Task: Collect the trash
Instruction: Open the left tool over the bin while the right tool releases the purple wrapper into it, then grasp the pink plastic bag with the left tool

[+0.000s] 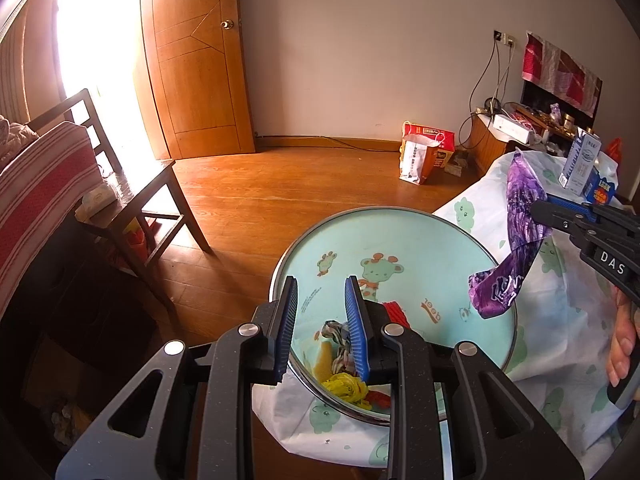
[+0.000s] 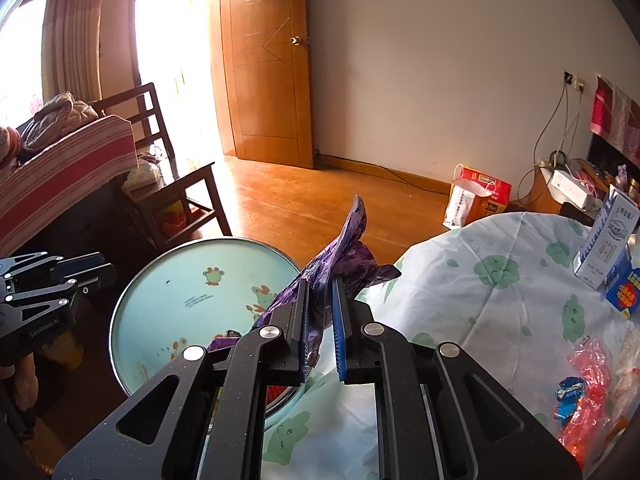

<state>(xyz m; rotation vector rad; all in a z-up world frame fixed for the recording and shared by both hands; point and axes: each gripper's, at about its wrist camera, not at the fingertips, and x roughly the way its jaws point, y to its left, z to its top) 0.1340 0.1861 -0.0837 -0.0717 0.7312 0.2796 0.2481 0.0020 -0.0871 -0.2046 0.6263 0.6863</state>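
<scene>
Covering the bench [image 2: 500, 296] is a white cloth printed with green figures, and the round bin [image 1: 472, 264] beside it serves as the landmark for everything else. Its rim is metal and its pale green inside wall carries cartoon animals. The bin stands on the wooden floor [image 1: 280, 184], touching the cloth's hanging edge. Beyond the bin, toward the bright doorway, stands a dark wooden chair [image 1: 160, 184]. Farther from the bin, on the bench, a white and blue carton [image 2: 608, 240] stands upright against a blue and yellow box [image 2: 624, 288]. Well to the side of the bin on the cloth lie red and blue plastic scraps [image 2: 584, 384].

At the bottom of the bin lie crumpled pieces of yellow, red and striped trash [image 1: 344, 384].

Over the bin's rim on the bench side hangs a purple wrapper [image 1: 516, 240], pinched in the right hand-held gripper [image 2: 320, 312], whose jaws are nearly together with the crumpled foil between its blue pads [image 2: 340, 320]. A hand [image 1: 624, 336] grips its handle.

Above the bin's opening, the left hand-held gripper [image 1: 320, 320] points down into it, its jaws partly apart with nothing between them.
</scene>
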